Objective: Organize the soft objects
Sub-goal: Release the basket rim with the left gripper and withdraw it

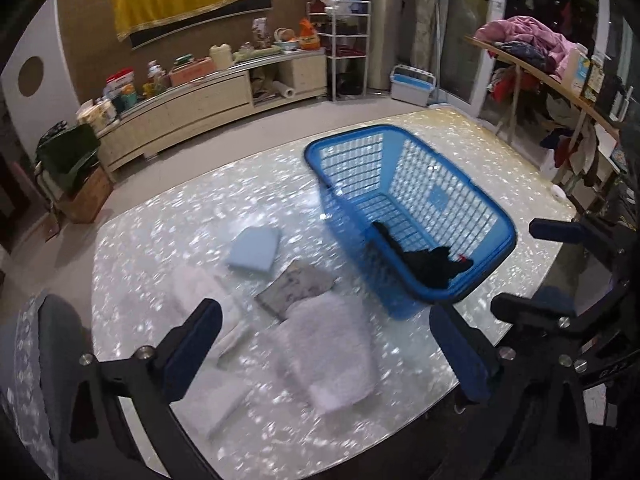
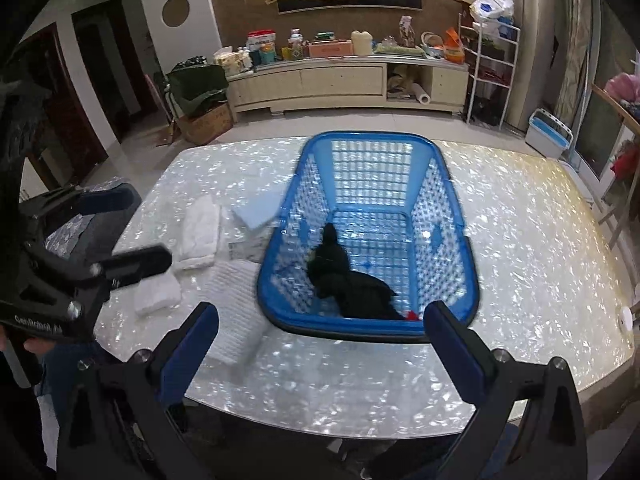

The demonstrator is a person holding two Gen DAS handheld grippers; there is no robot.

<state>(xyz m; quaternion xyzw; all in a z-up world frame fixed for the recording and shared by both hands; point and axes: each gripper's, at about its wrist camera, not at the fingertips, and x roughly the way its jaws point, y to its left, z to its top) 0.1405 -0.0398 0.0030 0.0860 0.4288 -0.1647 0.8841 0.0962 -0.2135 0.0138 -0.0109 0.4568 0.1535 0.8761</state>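
A blue plastic basket (image 1: 352,236) (image 2: 372,137) stands on the shimmering table, with a black garment (image 1: 432,264) (image 2: 352,288) lying in its near end. Left of it lie a light blue folded pad (image 1: 256,248) (image 2: 256,212), a patterned cloth (image 1: 296,288) (image 2: 246,250), a pale folded towel (image 1: 328,356) (image 2: 236,312) and white folded towels (image 2: 200,232). My left gripper (image 1: 328,352) (image 2: 124,232) hangs open above the pale towel, holding nothing. Open and empty too, my right gripper (image 2: 322,356) (image 1: 544,270) hovers just in front of the basket's near rim.
The table (image 2: 520,260) ends close below both grippers; a small white round object (image 2: 624,318) sits at its right edge. A grey chair back (image 1: 60,340) stands at the left corner. A low cabinet (image 2: 344,80) and a clothes rack (image 1: 540,64) lie beyond on the floor.
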